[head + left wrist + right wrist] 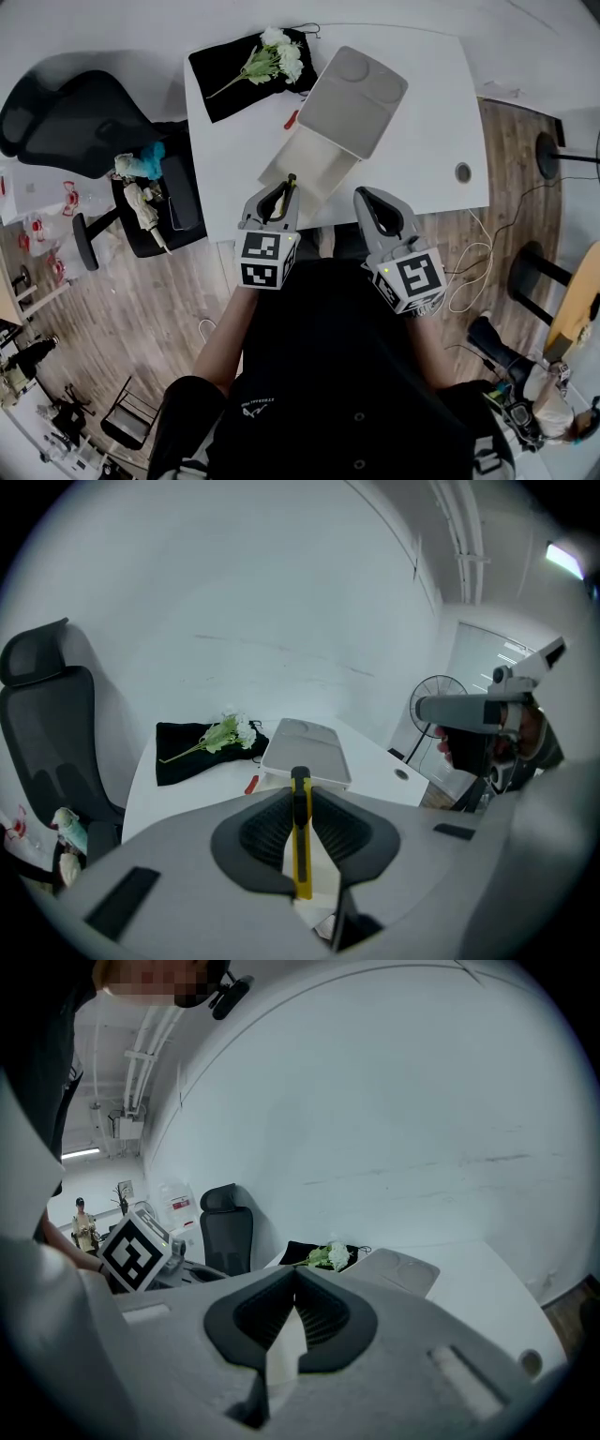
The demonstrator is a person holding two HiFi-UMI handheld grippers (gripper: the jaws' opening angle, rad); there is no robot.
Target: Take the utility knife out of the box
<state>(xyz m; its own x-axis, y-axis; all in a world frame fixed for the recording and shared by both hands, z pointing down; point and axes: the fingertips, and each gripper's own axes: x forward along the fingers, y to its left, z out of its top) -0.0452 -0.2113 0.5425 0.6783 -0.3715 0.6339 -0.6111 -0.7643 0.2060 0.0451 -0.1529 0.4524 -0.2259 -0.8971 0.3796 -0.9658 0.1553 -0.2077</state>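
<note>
The yellow utility knife (301, 841) stands clamped between the pads of my left gripper (300, 787), its dark tip poking out past the fingertips. In the head view that gripper (288, 184) hovers over the near end of the open pale box (302, 171), whose lid (354, 89) leans back behind it. My right gripper (363, 195) hangs beside the box's right near corner, shut with nothing in it. The right gripper view shows its jaws (293, 1275) pressed together, with the lid (396, 1270) beyond.
A black cloth (239, 67) with a sprig of white flowers (277, 54) lies at the white table's (431, 122) far left. A small red item (292, 119) sits by the box. A dark office chair (80, 117) and a loaded stool (155, 197) stand left of the table.
</note>
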